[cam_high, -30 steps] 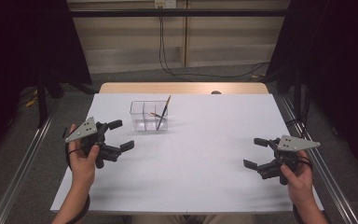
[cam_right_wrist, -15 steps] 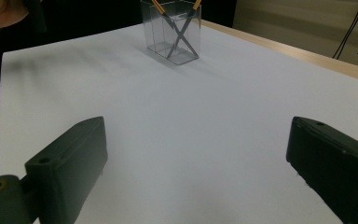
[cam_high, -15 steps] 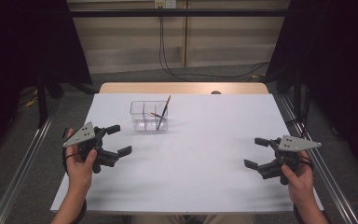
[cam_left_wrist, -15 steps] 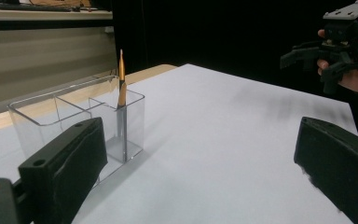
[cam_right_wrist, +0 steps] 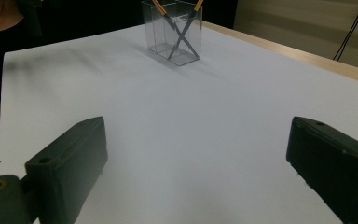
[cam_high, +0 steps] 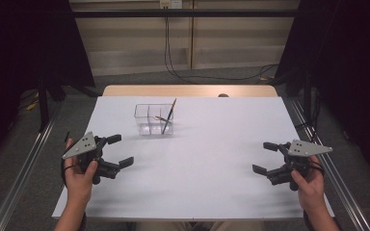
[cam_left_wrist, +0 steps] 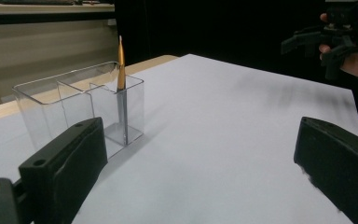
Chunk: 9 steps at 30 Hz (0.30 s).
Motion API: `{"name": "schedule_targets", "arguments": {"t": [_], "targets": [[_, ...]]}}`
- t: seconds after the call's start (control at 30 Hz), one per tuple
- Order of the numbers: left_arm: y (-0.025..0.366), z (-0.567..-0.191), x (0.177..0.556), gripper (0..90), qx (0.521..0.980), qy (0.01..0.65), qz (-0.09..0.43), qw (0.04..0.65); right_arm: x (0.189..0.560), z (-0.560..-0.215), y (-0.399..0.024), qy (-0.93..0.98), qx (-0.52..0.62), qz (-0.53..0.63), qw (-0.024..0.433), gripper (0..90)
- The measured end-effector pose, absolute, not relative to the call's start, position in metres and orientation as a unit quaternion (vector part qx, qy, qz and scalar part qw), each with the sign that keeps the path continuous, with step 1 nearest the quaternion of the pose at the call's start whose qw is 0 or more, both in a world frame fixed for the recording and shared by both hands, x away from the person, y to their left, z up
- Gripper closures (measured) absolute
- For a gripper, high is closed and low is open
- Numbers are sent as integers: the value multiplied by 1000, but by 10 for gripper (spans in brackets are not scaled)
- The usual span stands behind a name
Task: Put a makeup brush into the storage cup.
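A clear plastic box [cam_high: 154, 119] with compartments stands on the white table [cam_high: 197, 159], toward the back. Two grey pens with orange tips [cam_high: 167, 117] lean crossed in its right compartment; the right gripper view shows them as an X [cam_right_wrist: 179, 32], the left gripper view shows one upright pen [cam_left_wrist: 121, 93]. My left gripper [cam_high: 117, 151] is held open near the table's left edge, nothing between its jaws. My right gripper [cam_high: 266, 157] is open near the right edge, also holding nothing. The box [cam_left_wrist: 81, 105] sits just beyond the left jaw in the left gripper view.
A wooden strip [cam_high: 188, 90] runs along the table's back edge, with cables [cam_high: 173, 57] hanging on the wall behind. Metal rails [cam_high: 24, 163] flank both sides. The other hand with its gripper [cam_left_wrist: 340, 37] appears far right in the left gripper view.
My left gripper has drawn back toward the person and slightly left, away from the box. The right gripper has stayed almost still.
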<state>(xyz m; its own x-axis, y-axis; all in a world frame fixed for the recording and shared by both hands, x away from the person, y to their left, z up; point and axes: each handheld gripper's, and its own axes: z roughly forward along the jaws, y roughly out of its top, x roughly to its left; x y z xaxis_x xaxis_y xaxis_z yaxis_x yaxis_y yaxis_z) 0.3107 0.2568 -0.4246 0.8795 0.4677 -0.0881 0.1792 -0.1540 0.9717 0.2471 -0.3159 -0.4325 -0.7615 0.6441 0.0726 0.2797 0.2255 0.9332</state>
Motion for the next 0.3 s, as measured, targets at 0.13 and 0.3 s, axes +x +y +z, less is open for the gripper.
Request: {"name": "schedule_targets", "arguments": {"t": [0.13,0.3], "targets": [[257,-424,310,24,751,213,119,614,247,-432,-316,765,300,544,169,48],[256,-424,311,24,748,215,115,617,247,-433,-317,764,302,544,170,47]]}}
